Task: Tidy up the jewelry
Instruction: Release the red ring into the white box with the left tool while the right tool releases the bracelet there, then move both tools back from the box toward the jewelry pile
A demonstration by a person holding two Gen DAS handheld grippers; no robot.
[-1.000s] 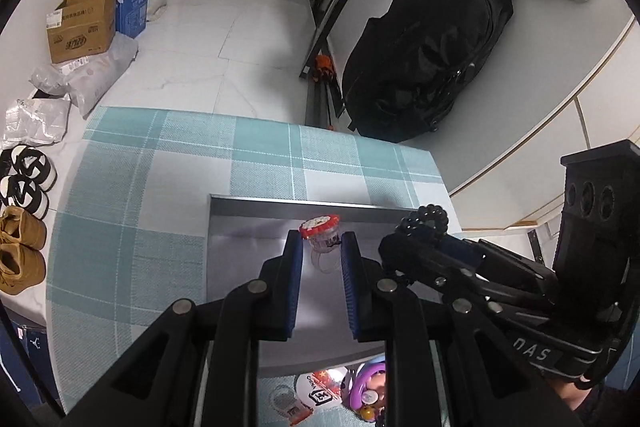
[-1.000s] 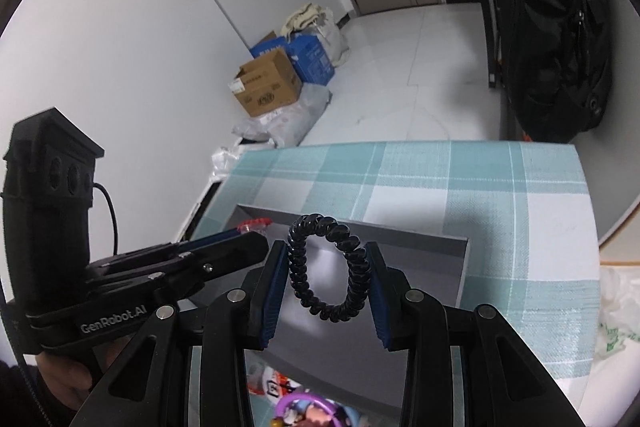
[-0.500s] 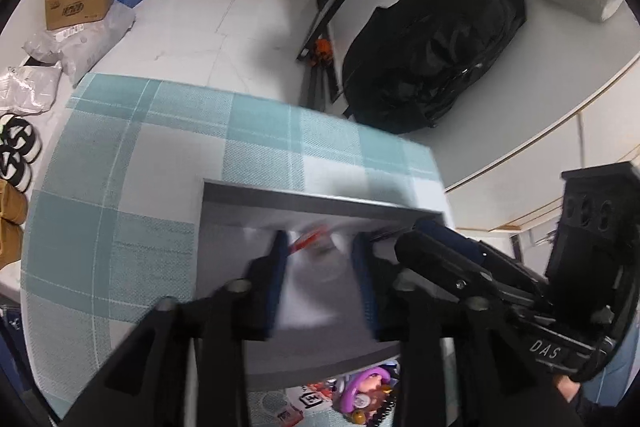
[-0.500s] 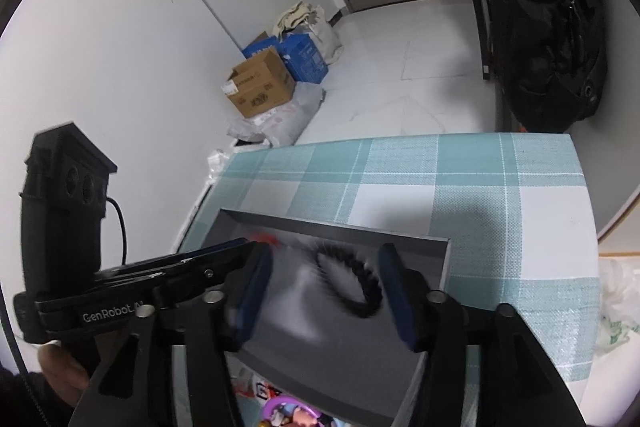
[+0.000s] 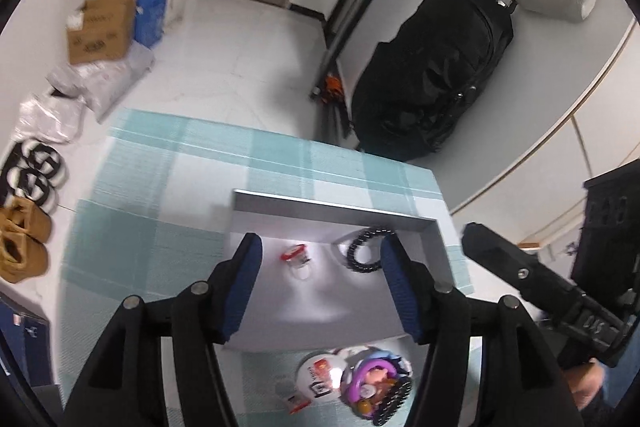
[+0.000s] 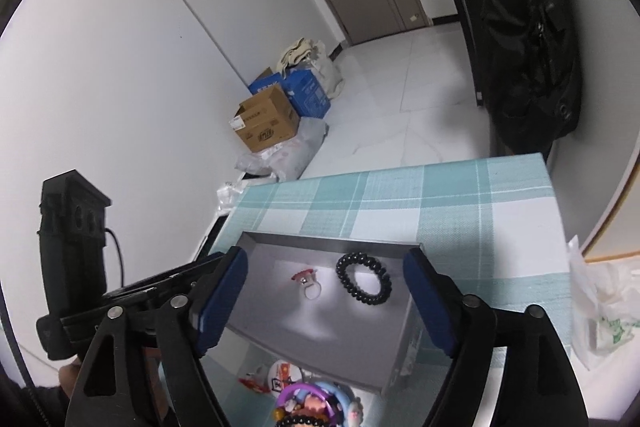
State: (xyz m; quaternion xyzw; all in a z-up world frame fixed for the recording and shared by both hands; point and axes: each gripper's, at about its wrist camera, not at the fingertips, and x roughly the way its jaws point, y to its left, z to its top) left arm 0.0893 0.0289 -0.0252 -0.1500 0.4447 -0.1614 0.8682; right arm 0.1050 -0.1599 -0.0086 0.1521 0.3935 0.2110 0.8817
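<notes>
White floor tiles and pale walls framed a desk under a teal checked cloth, with a shallow grey tray set on it. Off to the left on the floor sat boxes and shoes; a black bag leaned by the wall at the right.

Left to right in the tray lay a ring with a red top, then a black beaded bracelet just beside it, the two apart and both flat on the tray floor. The left tongs hung over the ring, jaws opening with nothing pinched between them. The right tongs stood wider, also opening, and empty; the bracelet lay below, untouched by the pads.

Judging by this, two pieces were already delivered. Still on the cloth at the tray's near edge waited a small heap: a purple trinket, a strand of dark beads, and some tagged items too blurred to name. That pile looked like the work left, so the task seemed only partly done.
</notes>
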